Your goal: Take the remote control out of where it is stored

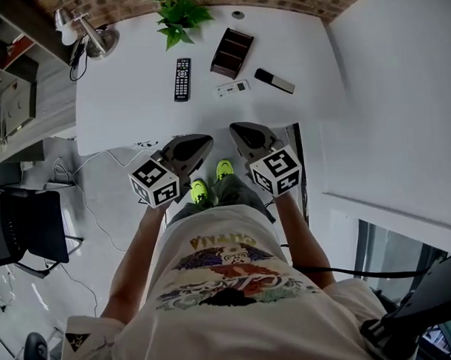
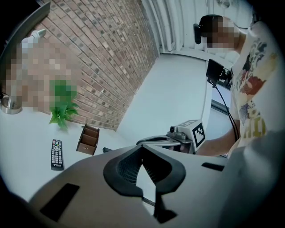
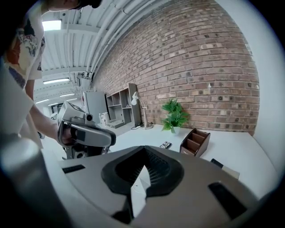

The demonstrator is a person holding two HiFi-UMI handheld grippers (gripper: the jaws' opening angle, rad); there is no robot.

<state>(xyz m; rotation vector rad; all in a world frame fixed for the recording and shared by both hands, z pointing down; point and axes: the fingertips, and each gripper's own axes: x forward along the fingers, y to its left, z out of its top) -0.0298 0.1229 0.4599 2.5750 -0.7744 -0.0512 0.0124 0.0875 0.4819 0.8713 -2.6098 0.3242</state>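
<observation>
A black remote lies flat on the white table, left of a brown wooden organizer whose slots look empty. A small white remote and a black-and-white remote lie near the organizer. My left gripper and right gripper hover side by side at the table's front edge, well short of the remotes. Both are shut with nothing between the jaws. The left gripper view shows the black remote and the organizer; the right gripper view shows the organizer.
A green plant and a desk lamp stand at the table's back by the brick wall. A black chair and loose cables are on the floor to the left. A white wall runs along the right.
</observation>
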